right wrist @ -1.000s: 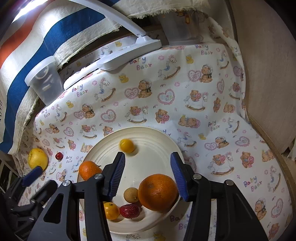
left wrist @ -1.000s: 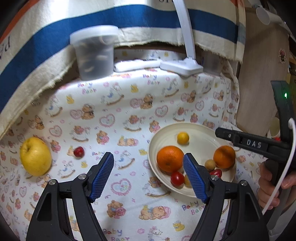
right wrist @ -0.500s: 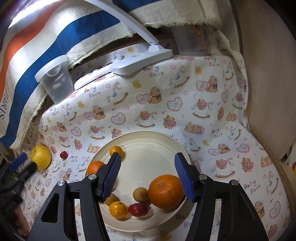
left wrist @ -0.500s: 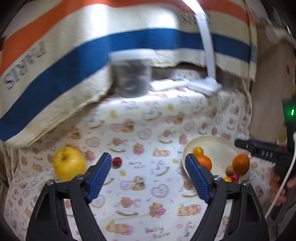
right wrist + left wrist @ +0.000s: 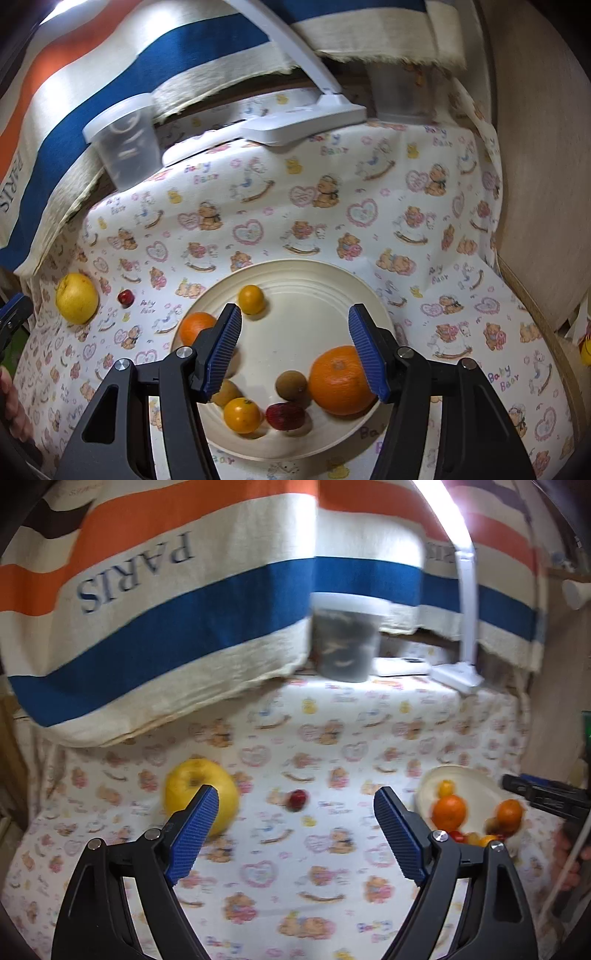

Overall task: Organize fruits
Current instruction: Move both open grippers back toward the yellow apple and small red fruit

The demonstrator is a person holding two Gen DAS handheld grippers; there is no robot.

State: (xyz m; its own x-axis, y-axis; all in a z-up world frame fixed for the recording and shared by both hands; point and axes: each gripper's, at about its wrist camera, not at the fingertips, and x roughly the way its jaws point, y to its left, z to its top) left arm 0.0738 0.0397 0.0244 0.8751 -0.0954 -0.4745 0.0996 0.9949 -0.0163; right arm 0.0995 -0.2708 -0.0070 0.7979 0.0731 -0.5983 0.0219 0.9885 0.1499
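Note:
A big yellow apple (image 5: 192,794) and a small red fruit (image 5: 297,799) lie on the bear-print cloth, left of the cream plate (image 5: 465,779). My left gripper (image 5: 295,794) hovers before them, jaws opening, nothing between the pads; the left fingertip overlaps the apple in the view. The right wrist view shows the plate (image 5: 306,264) with a large orange (image 5: 338,380), a smaller orange (image 5: 195,326), a small yellow citrus (image 5: 251,299) and several little fruits at its near rim. Above the plate my right gripper (image 5: 295,310) stands open and holds nothing. The apple (image 5: 77,298) and red fruit (image 5: 126,297) show at the left.
A lidded clear tub (image 5: 123,144) and a white lamp base (image 5: 306,122) stand at the back. Behind them hangs a striped cloth (image 5: 184,627). A second clear cup (image 5: 399,92) sits at the back right, and a wooden panel (image 5: 535,147) bounds the right side.
The left gripper has swung left from over the plate to face the apple and red fruit, its jaws widening. The right gripper opened a little and stayed over the plate.

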